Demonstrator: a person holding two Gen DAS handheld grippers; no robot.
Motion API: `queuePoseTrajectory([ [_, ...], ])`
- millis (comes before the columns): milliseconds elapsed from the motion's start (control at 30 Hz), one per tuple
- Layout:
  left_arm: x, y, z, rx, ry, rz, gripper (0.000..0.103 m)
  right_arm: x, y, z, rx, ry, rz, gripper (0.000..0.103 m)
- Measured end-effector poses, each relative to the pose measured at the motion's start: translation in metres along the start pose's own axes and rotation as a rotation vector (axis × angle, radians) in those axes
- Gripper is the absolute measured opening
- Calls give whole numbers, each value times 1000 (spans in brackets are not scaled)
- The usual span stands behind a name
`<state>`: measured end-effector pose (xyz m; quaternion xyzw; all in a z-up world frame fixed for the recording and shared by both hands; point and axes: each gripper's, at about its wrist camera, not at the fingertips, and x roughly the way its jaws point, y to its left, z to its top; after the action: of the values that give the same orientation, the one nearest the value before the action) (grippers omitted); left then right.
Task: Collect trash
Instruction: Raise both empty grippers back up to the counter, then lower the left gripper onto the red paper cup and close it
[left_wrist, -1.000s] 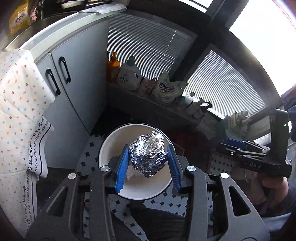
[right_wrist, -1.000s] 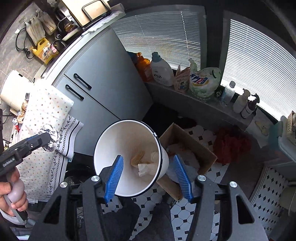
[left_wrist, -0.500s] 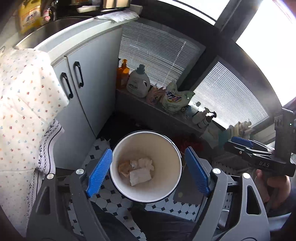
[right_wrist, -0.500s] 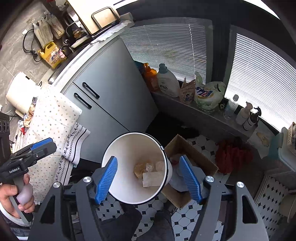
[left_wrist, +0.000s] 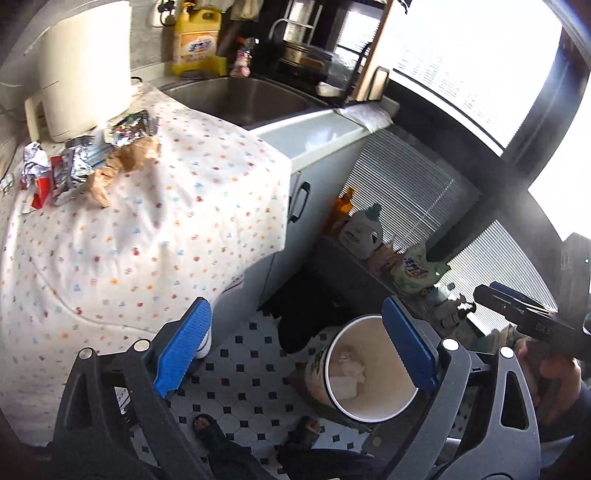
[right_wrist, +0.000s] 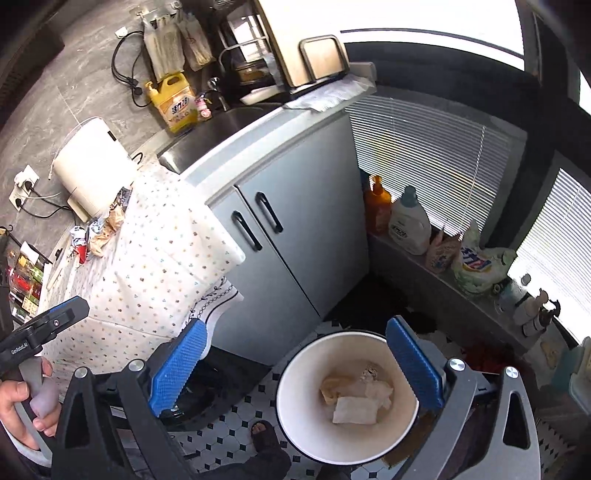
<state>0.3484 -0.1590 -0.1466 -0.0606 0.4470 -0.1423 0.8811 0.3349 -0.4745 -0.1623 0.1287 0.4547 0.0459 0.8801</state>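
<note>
With both my left hand-held gripper (left_wrist: 295, 350) and right hand-held gripper (right_wrist: 297, 363) just opened wide and empty above the bin (right_wrist: 295, 435), I judge the next move is reaching the wrappers (left_wrist: 70, 166) on the desk (left_wrist: 147, 240).

"GenRobot.AI" on the left claw (right_wrist: 44, 334) body, "DAS" on the right claw (left_wrist: 532, 321) body

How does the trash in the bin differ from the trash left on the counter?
The trash in the bin is mostly pale crumpled paper; the trash on the counter mixes silver foil, red wrappers and brown paper. The bin's trash sits packed at the bottom; the counter's lies spread over the dotted cloth. Both are crumpled.
</note>
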Motion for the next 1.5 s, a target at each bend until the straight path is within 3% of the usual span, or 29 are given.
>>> queuePoseTrajectory([
  [400,-54,124,24,-120,-151,63,94,23,131,32,-103,-27,77,95],
  [800,-68,232,47,-174,-213,65,90,43,242,32,-207,-46,61,95],
  [1000,-57,274,61,-154,-185,41,82,61,278,26,-157,-52,44,92],
  [1233,-39,314,79,-145,-153,19,79,69,303,28,-91,-42,13,89],
  [1500,-16,339,85,-218,-146,4,79,76,314,36,-117,-13,-15,88],
])
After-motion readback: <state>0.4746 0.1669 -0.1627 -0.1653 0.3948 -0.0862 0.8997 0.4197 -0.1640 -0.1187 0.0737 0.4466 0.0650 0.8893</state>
